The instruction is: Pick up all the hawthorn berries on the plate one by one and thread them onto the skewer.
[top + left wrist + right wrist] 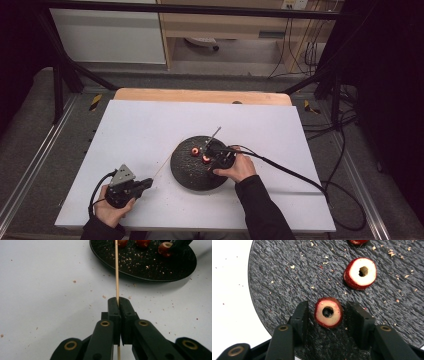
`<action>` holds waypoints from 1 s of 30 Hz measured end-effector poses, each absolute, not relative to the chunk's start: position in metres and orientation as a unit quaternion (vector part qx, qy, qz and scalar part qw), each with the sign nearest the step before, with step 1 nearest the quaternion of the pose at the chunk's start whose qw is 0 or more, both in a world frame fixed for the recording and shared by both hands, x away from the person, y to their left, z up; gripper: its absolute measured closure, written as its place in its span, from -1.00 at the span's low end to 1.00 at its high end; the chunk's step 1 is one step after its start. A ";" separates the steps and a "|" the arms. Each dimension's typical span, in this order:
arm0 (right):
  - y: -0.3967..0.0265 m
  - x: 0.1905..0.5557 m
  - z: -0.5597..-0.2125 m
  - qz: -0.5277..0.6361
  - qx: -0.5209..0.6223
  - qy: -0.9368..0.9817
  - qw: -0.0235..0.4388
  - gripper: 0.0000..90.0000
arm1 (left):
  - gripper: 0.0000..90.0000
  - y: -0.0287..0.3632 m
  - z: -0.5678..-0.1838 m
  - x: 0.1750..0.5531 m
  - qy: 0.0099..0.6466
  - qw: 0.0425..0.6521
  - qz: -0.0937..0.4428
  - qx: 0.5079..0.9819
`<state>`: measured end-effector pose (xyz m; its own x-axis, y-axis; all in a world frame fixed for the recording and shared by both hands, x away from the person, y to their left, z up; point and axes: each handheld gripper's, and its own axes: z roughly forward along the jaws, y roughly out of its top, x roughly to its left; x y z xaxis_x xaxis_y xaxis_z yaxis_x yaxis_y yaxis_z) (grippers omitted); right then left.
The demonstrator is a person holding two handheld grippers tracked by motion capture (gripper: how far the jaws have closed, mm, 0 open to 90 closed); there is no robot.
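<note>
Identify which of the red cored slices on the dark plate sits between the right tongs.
It is the smaller slice, lying flat nearest the plate's edge, with the right tongs flanking it. The larger slice lies farther off, outside them.

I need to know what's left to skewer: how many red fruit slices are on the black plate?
3 at least. One slice sits between the right gripper's jaws, a second beyond it, a third cut off at the frame edge; more may be hidden.

My left tool [142, 184] is black, topped by a grey three-cornered plate, trailing a black cable. My right tool [209, 150] matches it: blocky black jaws, brass-ringed pivots. Both my sleeves are dark.
</note>
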<state>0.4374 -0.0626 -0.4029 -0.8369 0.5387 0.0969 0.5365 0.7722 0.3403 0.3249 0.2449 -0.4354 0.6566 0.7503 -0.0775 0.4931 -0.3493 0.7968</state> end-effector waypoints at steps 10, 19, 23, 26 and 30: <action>-0.062 0.441 -0.406 0.171 0.294 0.940 -0.009 0.37 | 0.96 0.245 -0.435 0.324 0.385 0.422 0.153 0.807; -0.066 0.440 -0.397 0.200 0.318 0.927 -0.013 0.38 | 0.96 0.244 -0.435 0.324 0.386 0.423 0.154 0.805; -0.071 0.437 -0.386 0.243 0.335 0.910 -0.007 0.38 | 0.96 0.244 -0.435 0.323 0.386 0.425 0.157 0.804; -0.074 0.435 -0.381 0.266 0.344 0.900 -0.002 0.38 | 0.96 0.244 -0.434 0.322 0.386 0.427 0.158 0.802; -0.081 0.430 -0.371 0.322 0.366 0.873 0.013 0.38 | 0.96 0.243 -0.434 0.321 0.387 0.429 0.159 0.801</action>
<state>0.4299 -0.0811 -0.3715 -0.7313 0.6480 0.2127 0.6306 0.5237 0.5728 0.3211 0.2434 -0.4341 0.6507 0.7553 -0.0780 0.4827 -0.3321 0.8104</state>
